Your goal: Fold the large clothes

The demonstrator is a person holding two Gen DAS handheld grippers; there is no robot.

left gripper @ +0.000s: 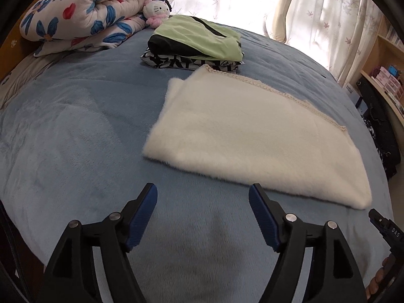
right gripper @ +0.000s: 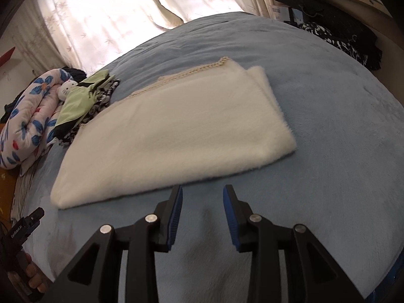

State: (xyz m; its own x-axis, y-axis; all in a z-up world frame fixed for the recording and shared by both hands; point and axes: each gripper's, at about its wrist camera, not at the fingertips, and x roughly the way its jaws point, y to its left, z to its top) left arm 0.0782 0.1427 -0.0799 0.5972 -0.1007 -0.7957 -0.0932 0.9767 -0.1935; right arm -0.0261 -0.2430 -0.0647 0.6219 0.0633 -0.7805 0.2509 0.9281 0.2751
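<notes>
so the fluffy white fleece garment with a crocheted trim [left gripper: 255,136] lies flat, already folded into a long rectangle, across the middle of the blue plush bed [left gripper: 75,131], its trimmed edge toward the far, curtained edge. both tongs hover off its near edge, empty: the left gripper [left gripper: 203,194] gapes wide, the right gripper [right gripper: 202,194] is parted more narrowly. probably a cross fold is next, which calls for pinching an end's corners. counted: one white garment, two grippers, one stack of two folded clothes [left gripper: 194,48] near the headboard corner, one floral quilt [left gripper: 85,15].
</notes>
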